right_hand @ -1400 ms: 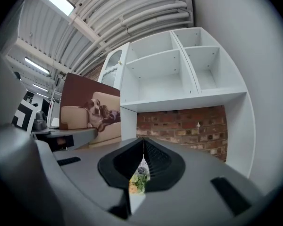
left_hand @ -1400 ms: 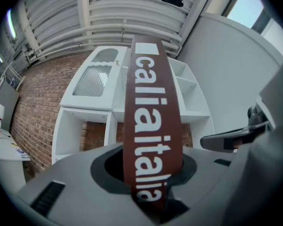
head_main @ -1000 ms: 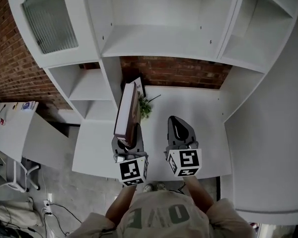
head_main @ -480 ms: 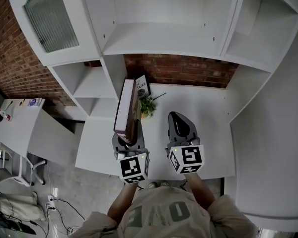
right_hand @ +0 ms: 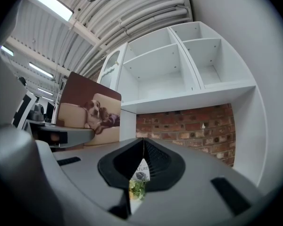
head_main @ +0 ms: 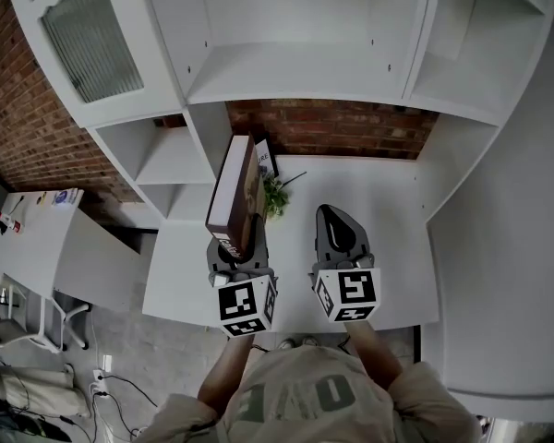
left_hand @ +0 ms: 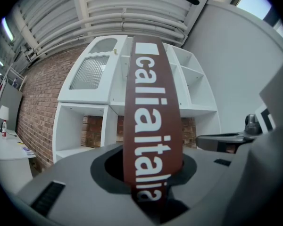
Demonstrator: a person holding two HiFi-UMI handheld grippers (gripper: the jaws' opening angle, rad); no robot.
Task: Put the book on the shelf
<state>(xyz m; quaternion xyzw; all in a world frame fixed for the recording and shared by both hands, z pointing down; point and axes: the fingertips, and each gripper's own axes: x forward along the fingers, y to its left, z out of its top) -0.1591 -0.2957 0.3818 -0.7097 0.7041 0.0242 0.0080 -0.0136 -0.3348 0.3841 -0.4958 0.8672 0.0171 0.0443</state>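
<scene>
A brown book [head_main: 234,192] with white letters on its spine [left_hand: 152,121] stands upright in my left gripper [head_main: 244,240], whose jaws are shut on its lower end [left_hand: 153,182]. Its cover, a dog on a sofa [right_hand: 91,111], shows in the right gripper view. My right gripper [head_main: 333,220] hovers beside it over the white desk top [head_main: 379,210], shut with nothing in it; its jaws meet at the tip [right_hand: 142,145]. The white shelf unit [head_main: 295,72] rises ahead with empty compartments [right_hand: 160,74].
A small green plant [head_main: 274,197] and a standing card or booklet [head_main: 266,160] sit on the desk just beyond the book. The brick wall [head_main: 342,129] backs the desk. A glass-door cabinet [head_main: 88,35] is at upper left, and a side table [head_main: 37,238] at left.
Both grippers and the book stay almost where they were. Only the head view has shifted a little.
</scene>
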